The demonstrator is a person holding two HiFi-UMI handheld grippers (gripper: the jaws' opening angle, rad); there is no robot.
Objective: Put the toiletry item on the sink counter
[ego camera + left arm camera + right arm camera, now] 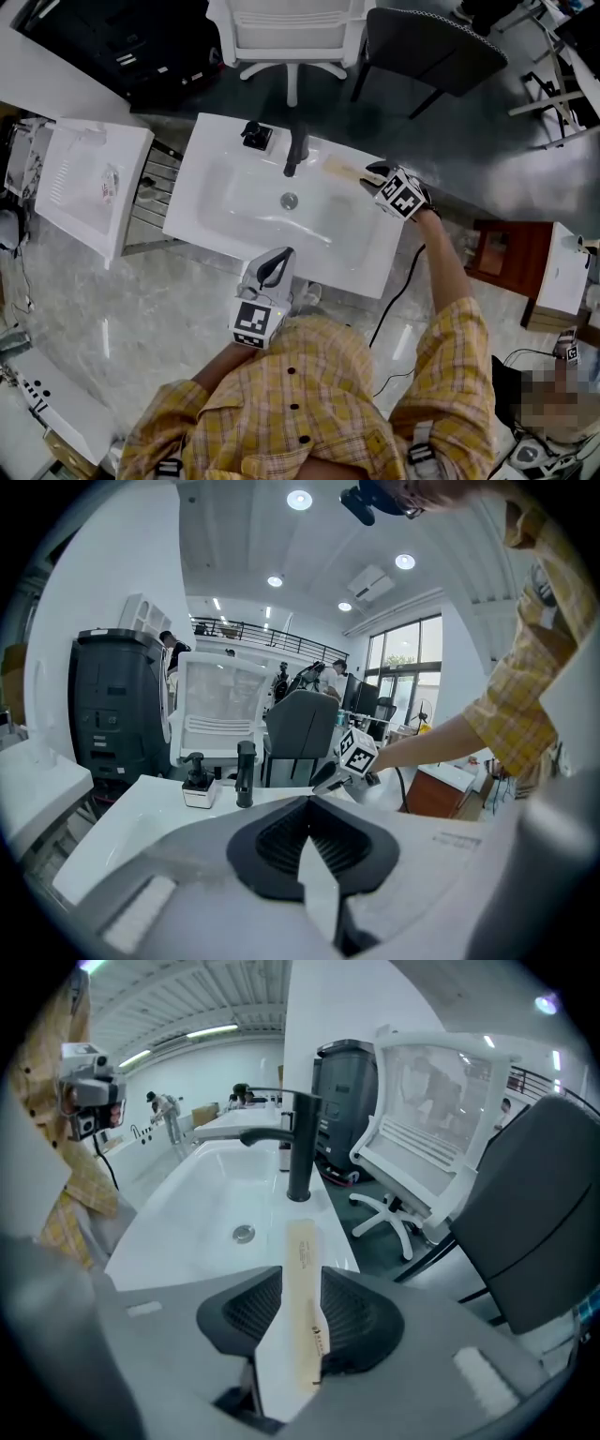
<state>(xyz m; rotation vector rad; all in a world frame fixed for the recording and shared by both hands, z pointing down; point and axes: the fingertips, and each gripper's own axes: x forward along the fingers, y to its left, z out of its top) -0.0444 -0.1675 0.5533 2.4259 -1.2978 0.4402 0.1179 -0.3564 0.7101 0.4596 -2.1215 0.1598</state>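
Observation:
The toiletry item is a flat beige tube. It lies on the white sink counter at the back right, just right of the black faucet. My right gripper is at the tube's near end. In the right gripper view the tube runs lengthwise between the jaws of the right gripper, which stand apart from it with white counter showing on the left side. My left gripper hovers at the basin's front edge, shut and empty, its pads meeting at the left gripper's tip.
A black soap dispenser stands left of the faucet, and the drain is mid-basin. A second white basin sits to the left. A white office chair and a dark chair stand behind the counter.

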